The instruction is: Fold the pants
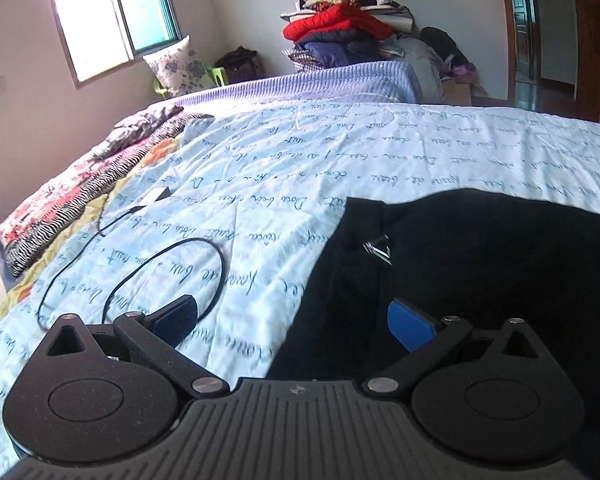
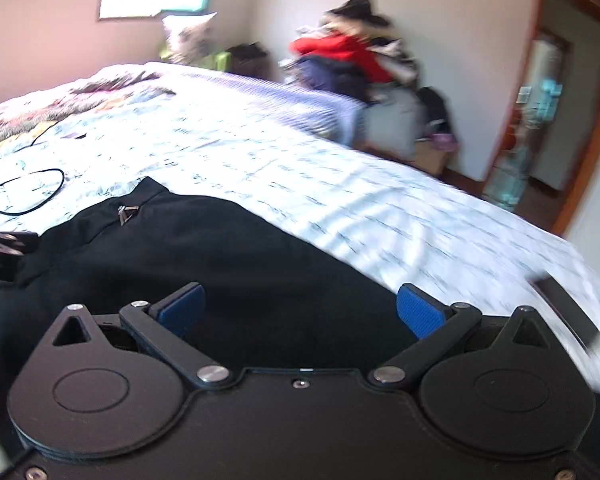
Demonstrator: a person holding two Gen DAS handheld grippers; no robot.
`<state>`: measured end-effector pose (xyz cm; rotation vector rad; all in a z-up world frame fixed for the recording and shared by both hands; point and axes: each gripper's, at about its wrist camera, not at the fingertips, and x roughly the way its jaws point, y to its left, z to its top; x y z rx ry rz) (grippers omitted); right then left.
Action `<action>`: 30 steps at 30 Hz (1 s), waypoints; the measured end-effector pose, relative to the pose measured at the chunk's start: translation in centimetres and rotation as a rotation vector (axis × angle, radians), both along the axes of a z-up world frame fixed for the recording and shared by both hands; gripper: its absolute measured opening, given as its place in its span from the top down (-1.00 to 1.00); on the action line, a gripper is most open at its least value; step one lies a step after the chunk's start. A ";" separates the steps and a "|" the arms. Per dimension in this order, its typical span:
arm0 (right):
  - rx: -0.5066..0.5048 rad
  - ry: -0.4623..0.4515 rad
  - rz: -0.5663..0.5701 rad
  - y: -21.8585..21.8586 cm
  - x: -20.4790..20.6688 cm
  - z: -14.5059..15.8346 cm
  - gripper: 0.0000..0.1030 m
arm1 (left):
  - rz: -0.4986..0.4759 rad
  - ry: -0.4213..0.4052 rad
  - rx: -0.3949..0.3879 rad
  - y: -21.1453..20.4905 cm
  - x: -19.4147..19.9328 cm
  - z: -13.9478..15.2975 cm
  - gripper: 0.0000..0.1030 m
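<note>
From the left wrist, the left gripper hangs with jaws wide apart over the left edge of the black pants, which lie flat on the script-printed quilt, probably lining up a grab. From the right wrist, blurred, the right gripper is likewise spread and empty above the pants' far side, so both ends can be lifted together.

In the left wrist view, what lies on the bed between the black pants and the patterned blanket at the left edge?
A looped black cable lies on the script-printed sheet between the pants and the blanket.

Black pants are lying on a pale blue bed cover showing dark script; at ten o'clock, a zebra-striped, red-flowered blanket is showing.
</note>
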<state>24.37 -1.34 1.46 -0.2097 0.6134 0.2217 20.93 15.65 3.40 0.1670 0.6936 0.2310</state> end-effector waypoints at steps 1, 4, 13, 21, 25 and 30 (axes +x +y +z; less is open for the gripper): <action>0.030 0.028 0.044 -0.1 2.2 -0.3 -1.00 | -0.006 0.017 -0.016 0.4 1.1 0.0 -0.98; 0.103 0.068 0.150 0.4 8.7 -1.4 -0.99 | -0.025 0.066 -0.033 1.5 4.1 -0.5 -0.98; 0.050 0.249 0.459 4.5 19.0 -5.9 -0.95 | -0.195 0.081 0.077 1.4 10.7 -2.4 -0.96; 0.071 0.392 0.605 5.7 19.7 -6.8 0.41 | -0.654 0.019 0.259 -1.3 13.3 -3.3 -0.82; -0.077 0.283 0.641 6.6 16.0 -5.7 0.74 | -0.845 -0.007 0.232 -1.9 14.2 -3.4 -0.79; -0.293 0.108 0.728 7.7 10.3 -4.8 0.76 | -1.045 -0.015 0.330 -3.9 14.2 -4.1 -0.64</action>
